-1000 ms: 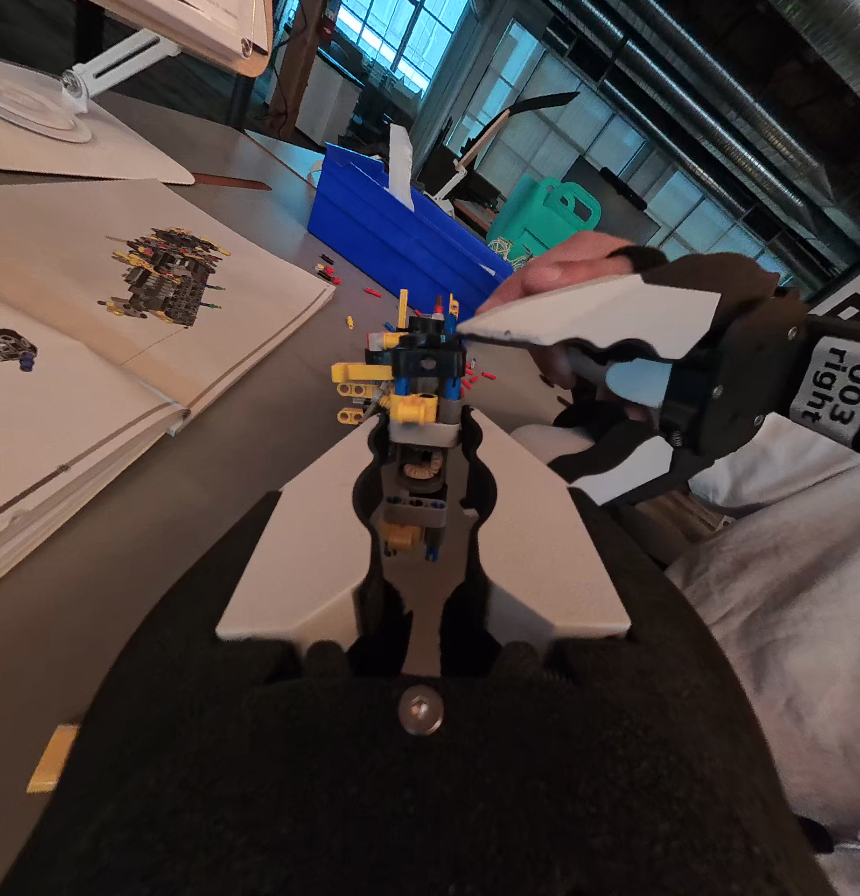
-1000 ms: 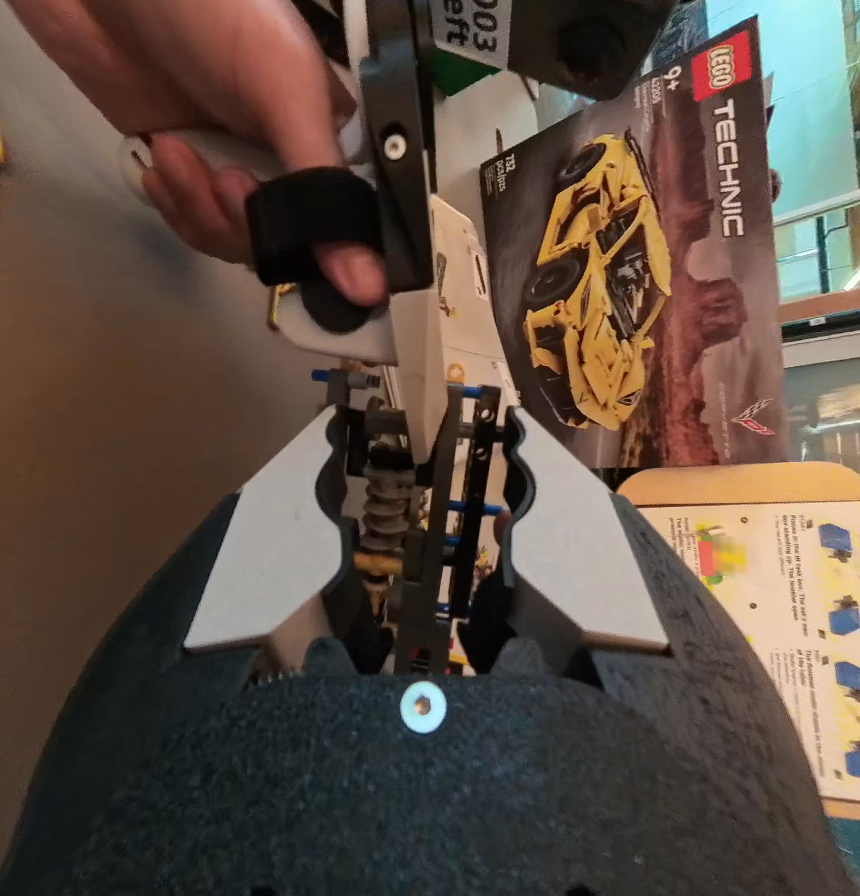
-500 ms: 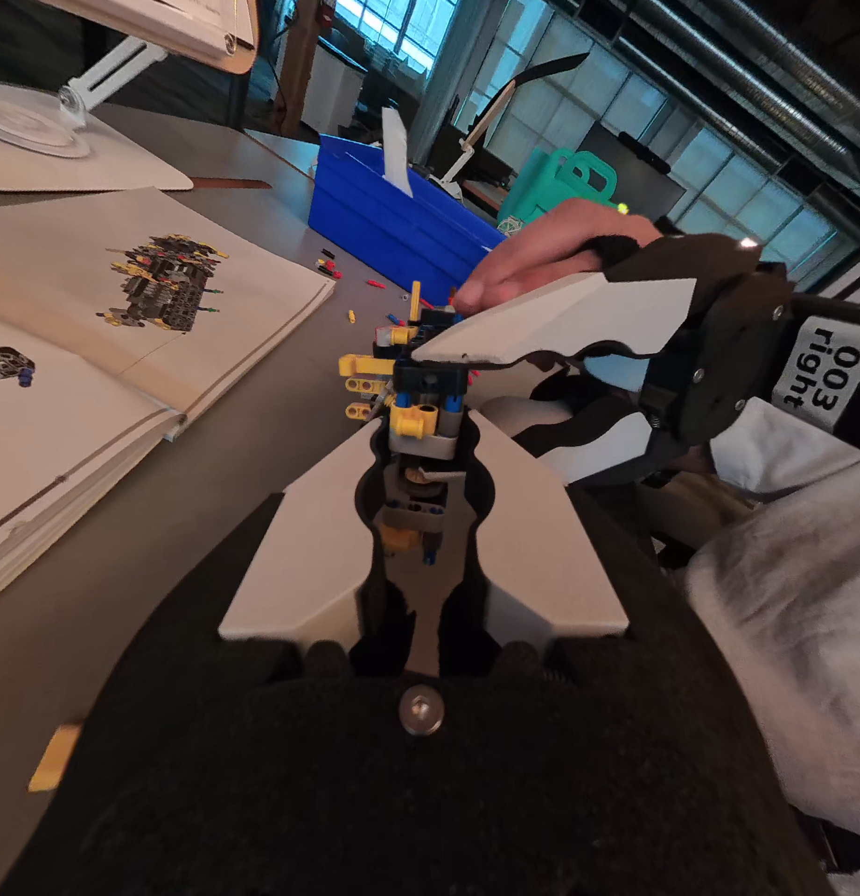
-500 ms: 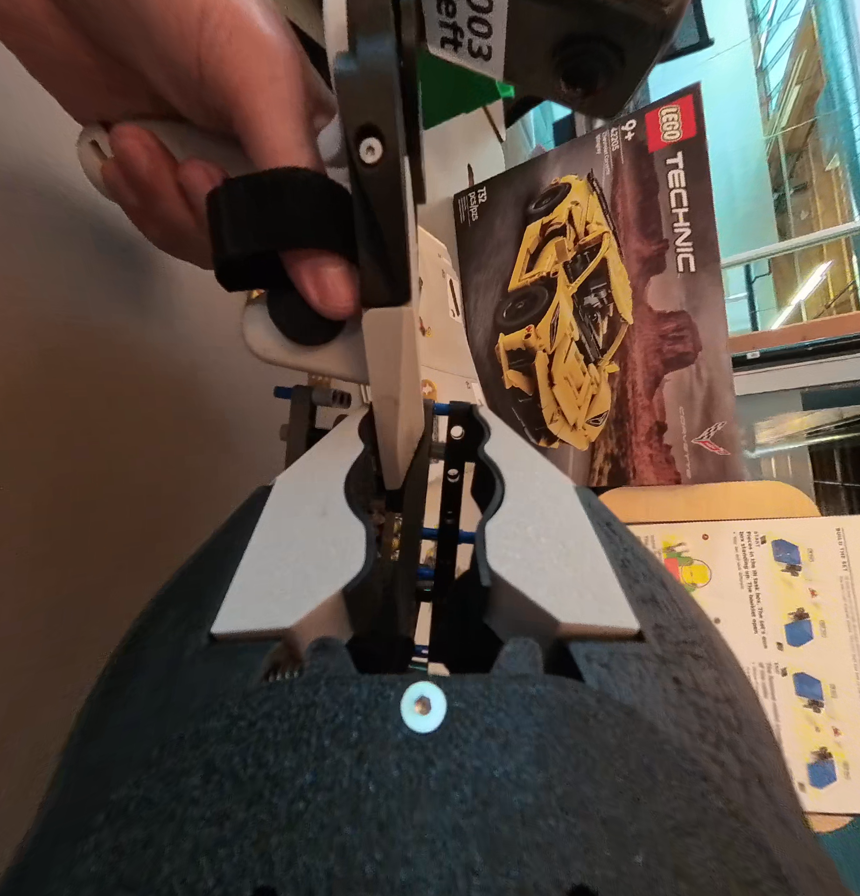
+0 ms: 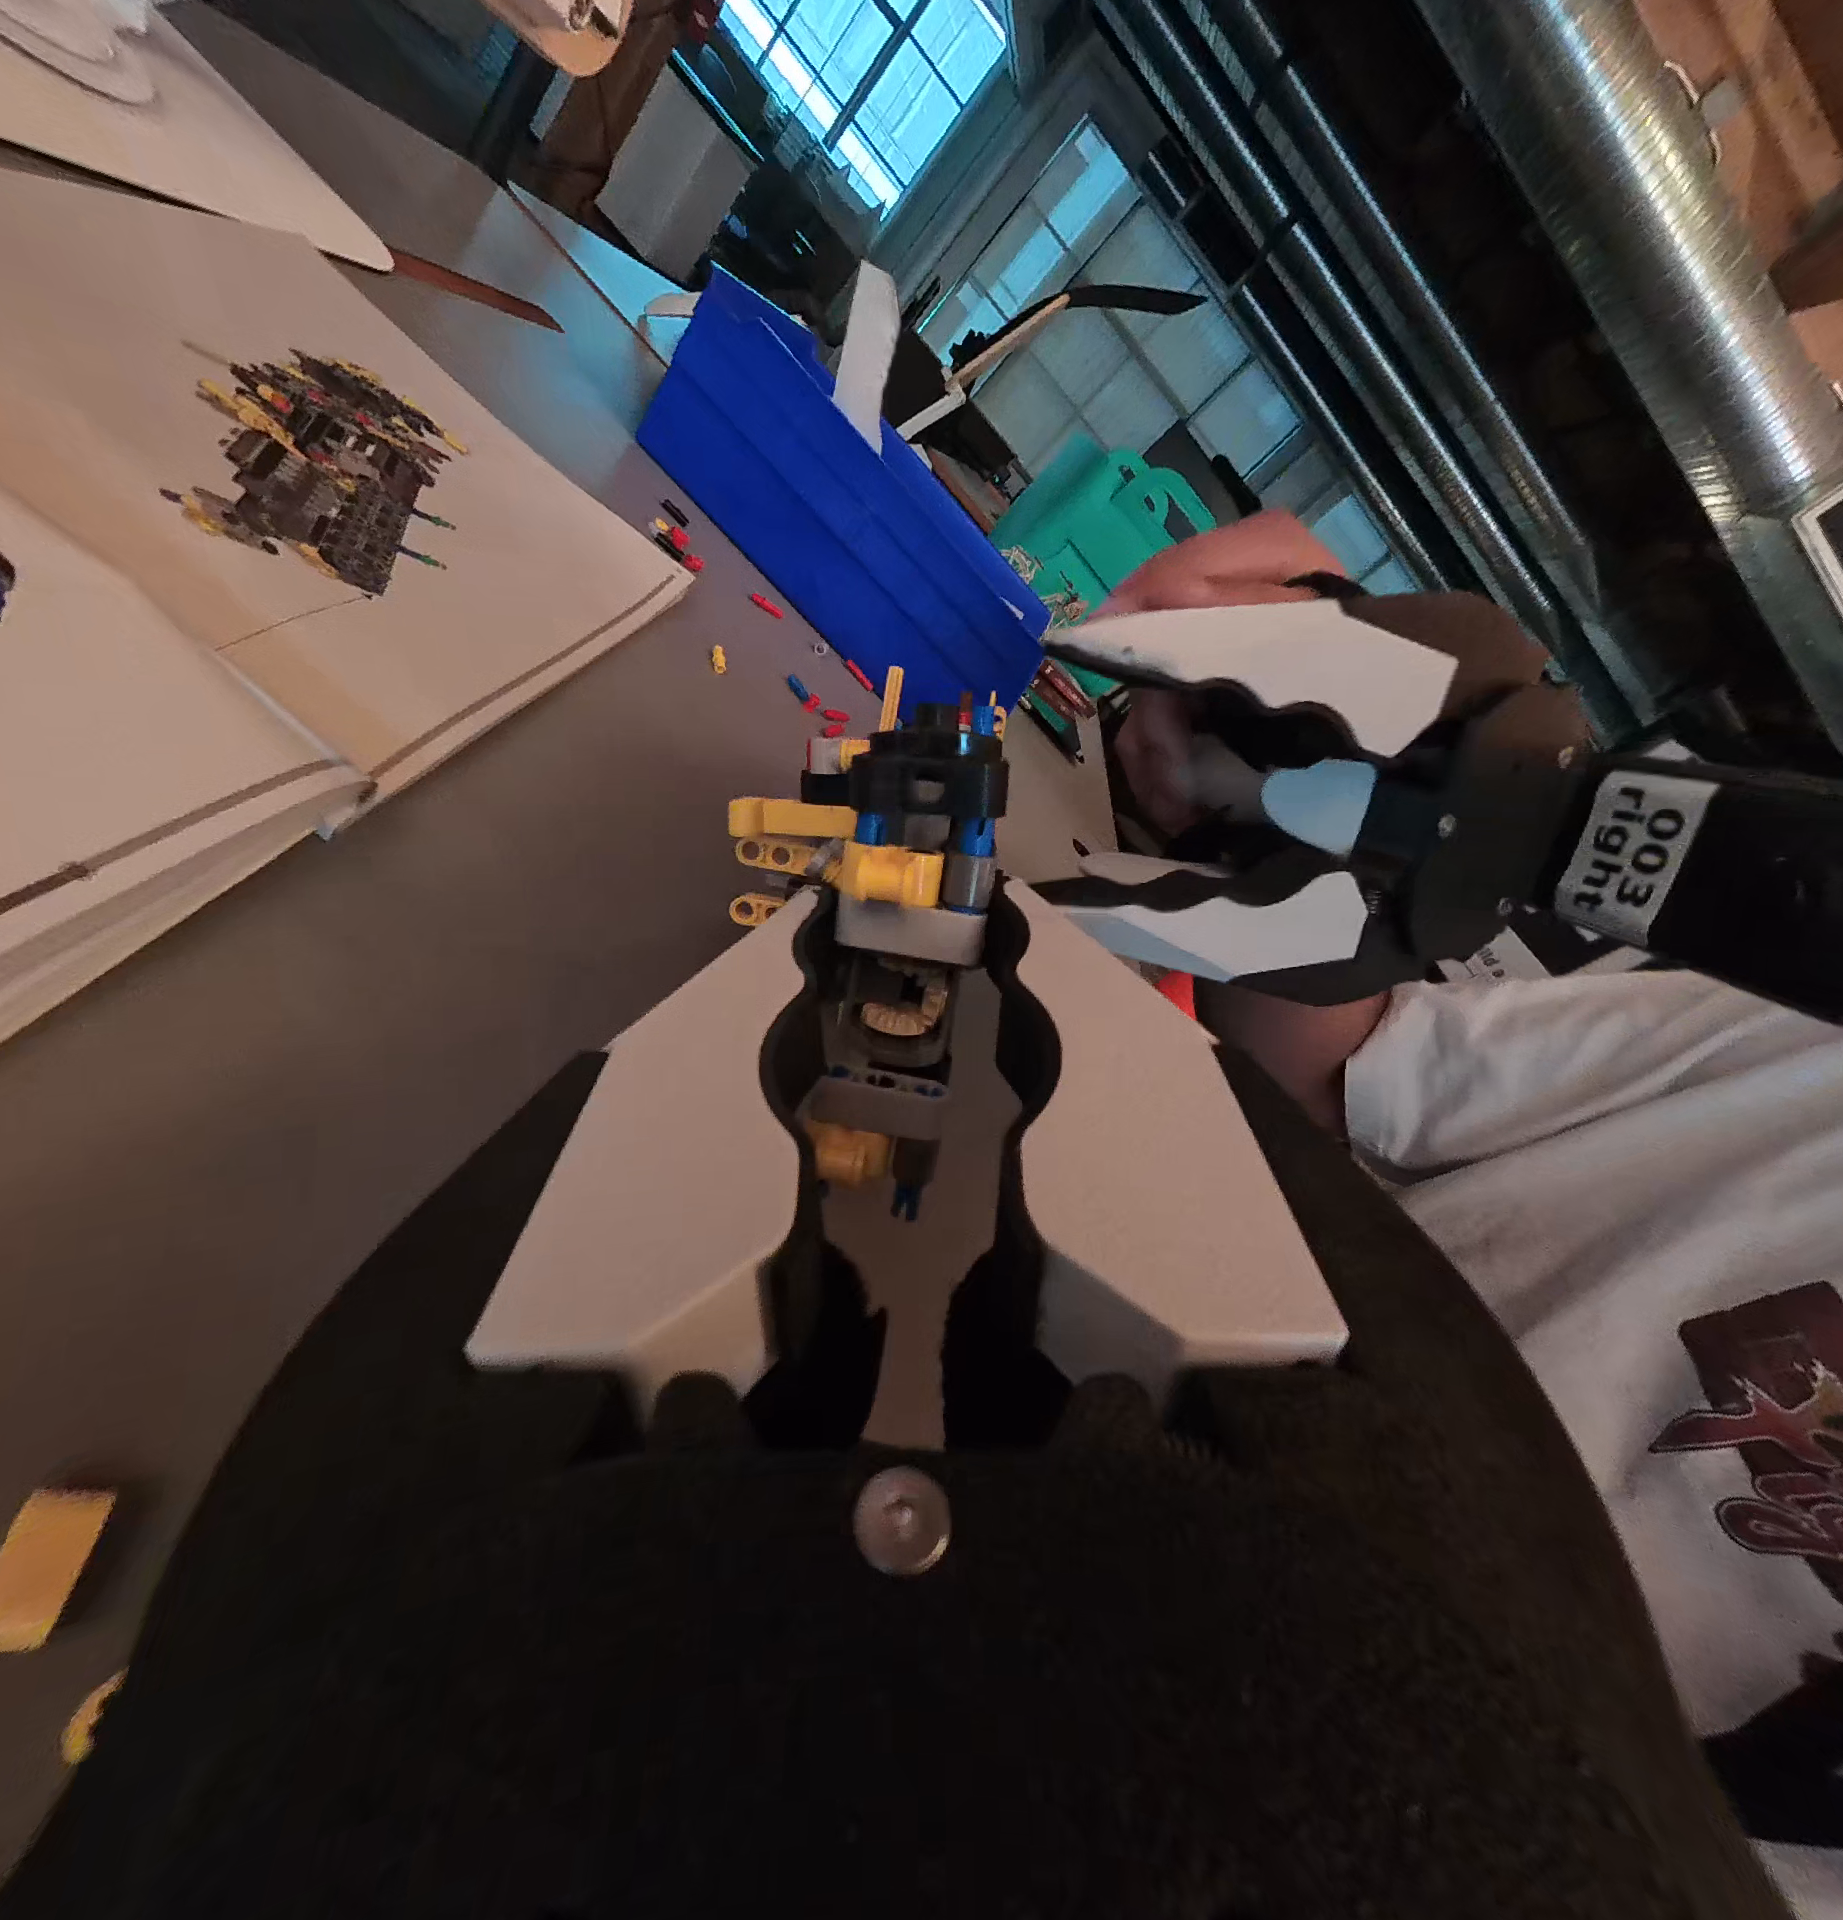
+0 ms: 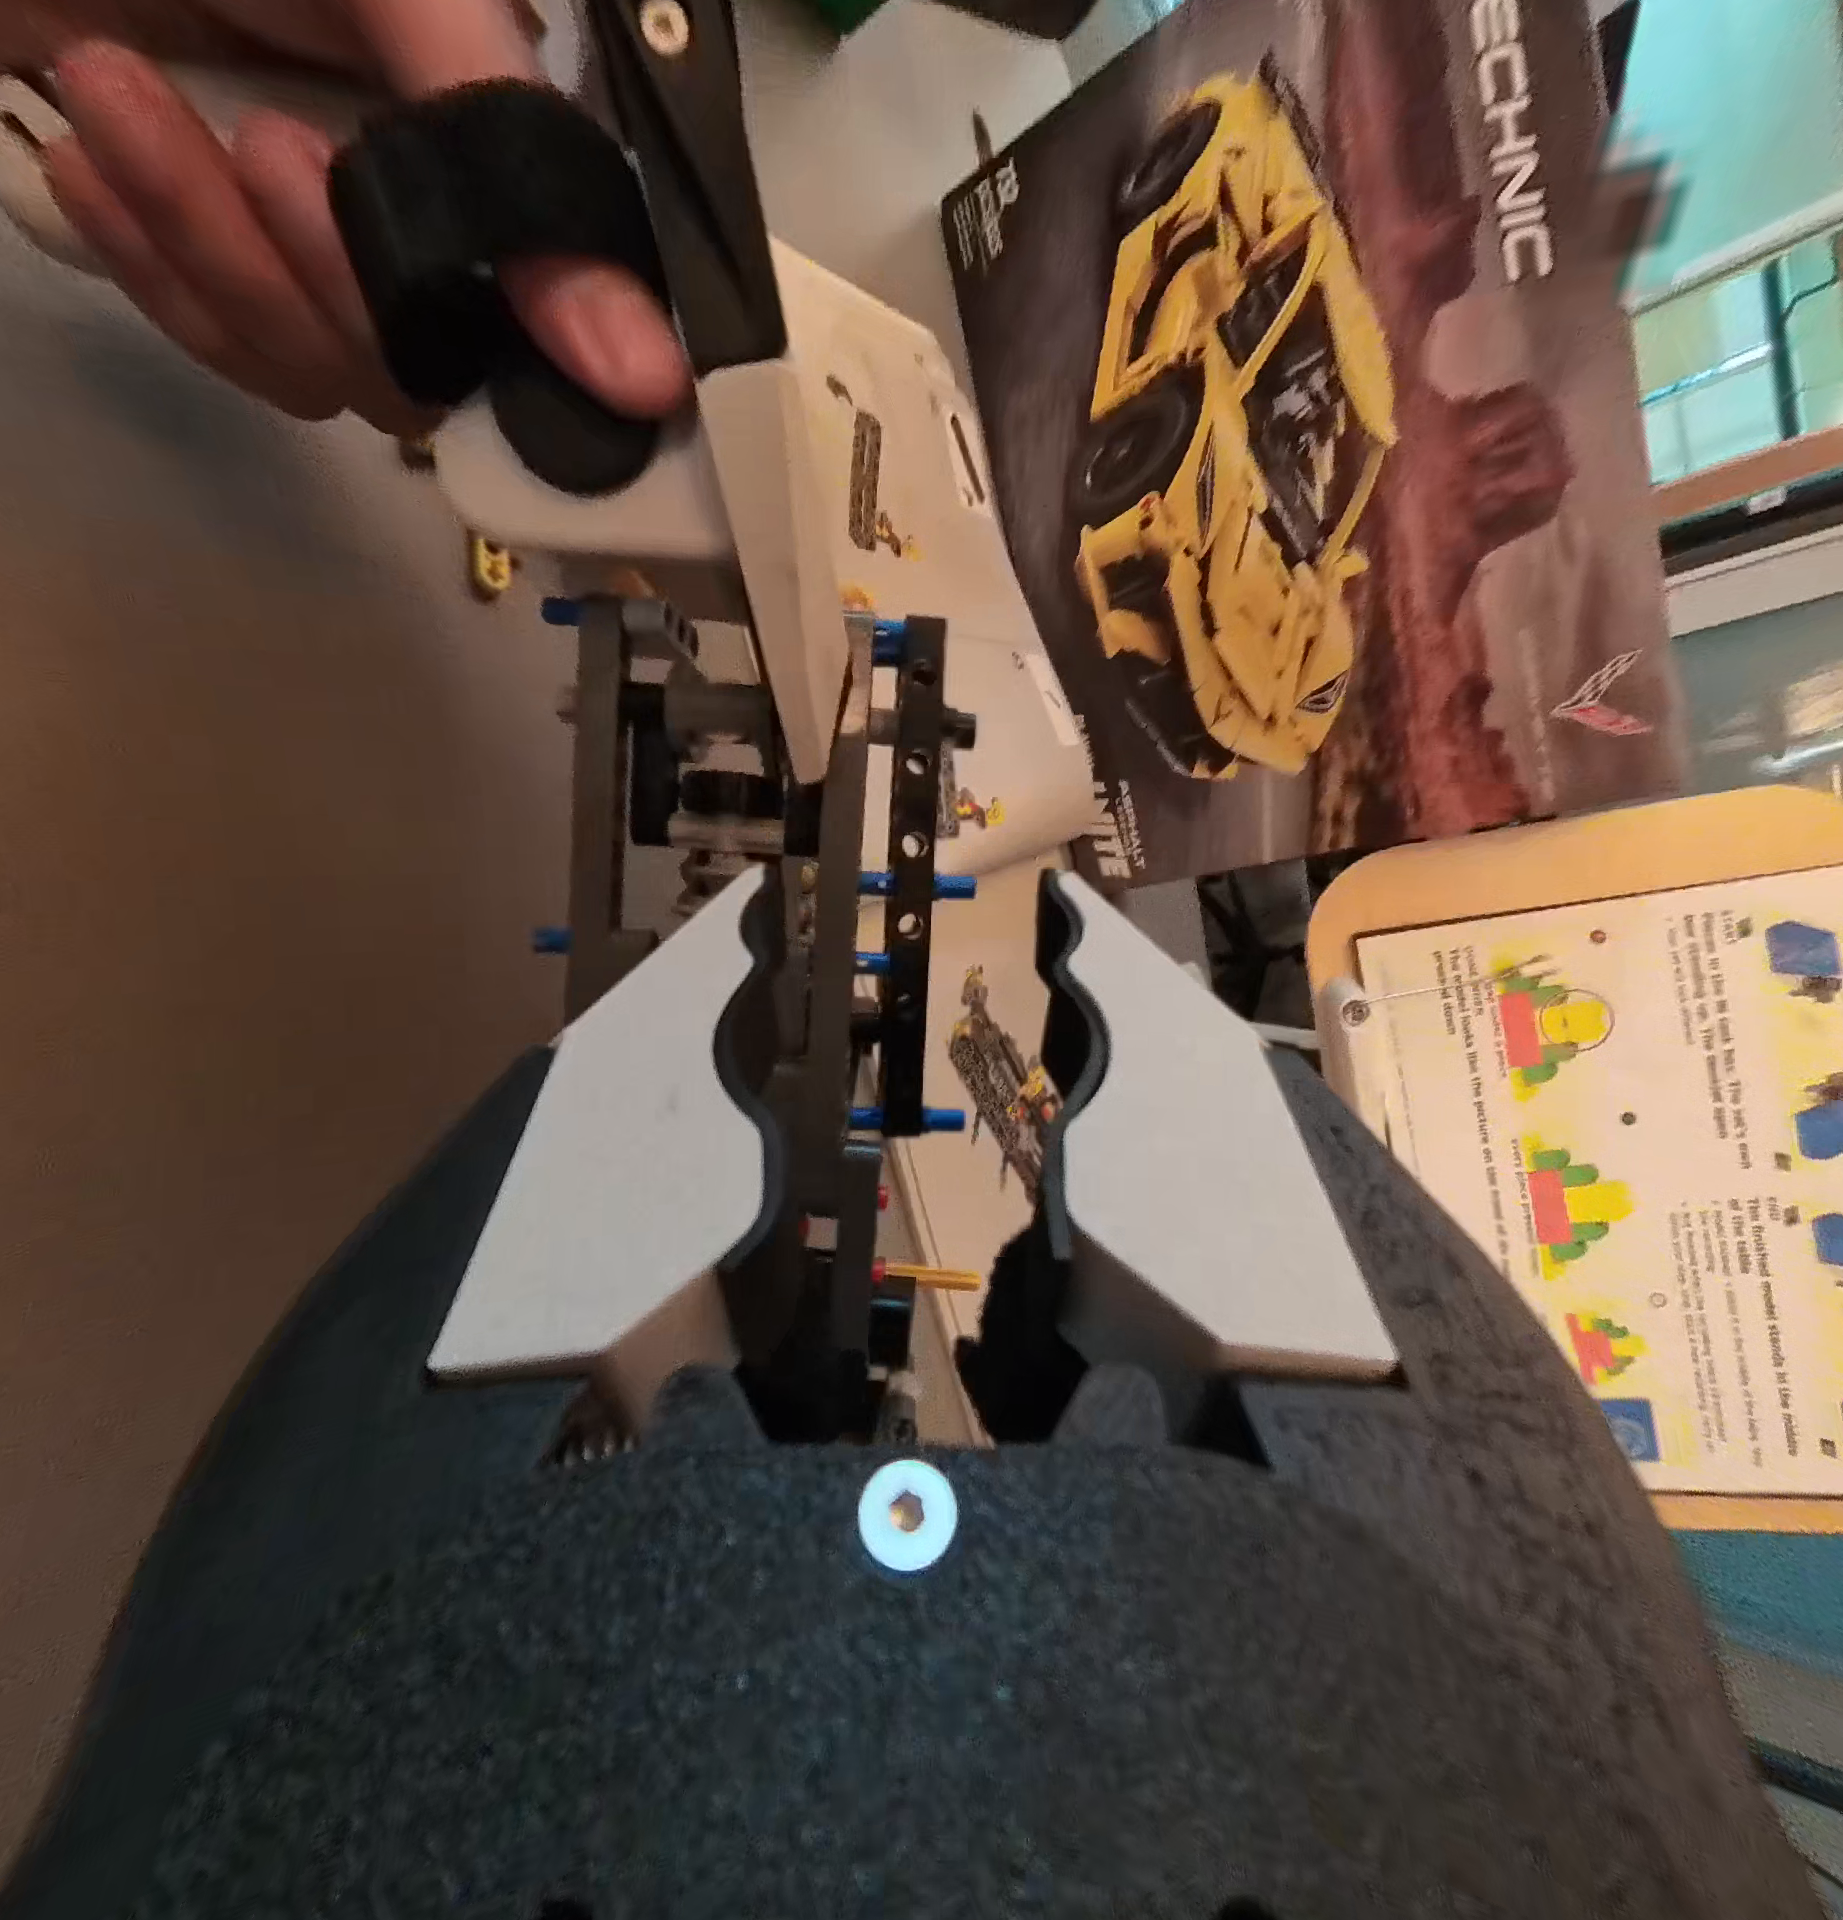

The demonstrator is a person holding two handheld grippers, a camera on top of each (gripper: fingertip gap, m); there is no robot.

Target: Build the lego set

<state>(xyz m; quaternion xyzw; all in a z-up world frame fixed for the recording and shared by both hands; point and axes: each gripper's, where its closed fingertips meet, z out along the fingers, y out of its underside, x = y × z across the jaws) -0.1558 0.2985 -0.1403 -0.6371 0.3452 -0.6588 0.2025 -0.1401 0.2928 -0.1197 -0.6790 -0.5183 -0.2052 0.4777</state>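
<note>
Right gripper (image 5: 1062, 769) has let go: jaws now wide, pulled just beside the model (image 5: 901, 914) instead of clamped on it. Left gripper (image 5: 901, 920) stays closed on model, held above the table (image 5: 273, 1039). Press step likely done.

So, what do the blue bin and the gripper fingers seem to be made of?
The blue bin looks like moulded plastic: uniform colour, soft sheen, stepped ridges along its wall. The left gripper has fingers of a matte white rigid material, probably plastic, with flat faceted faces; their wavy inner edges carry a black lining, possibly rubber.
</note>
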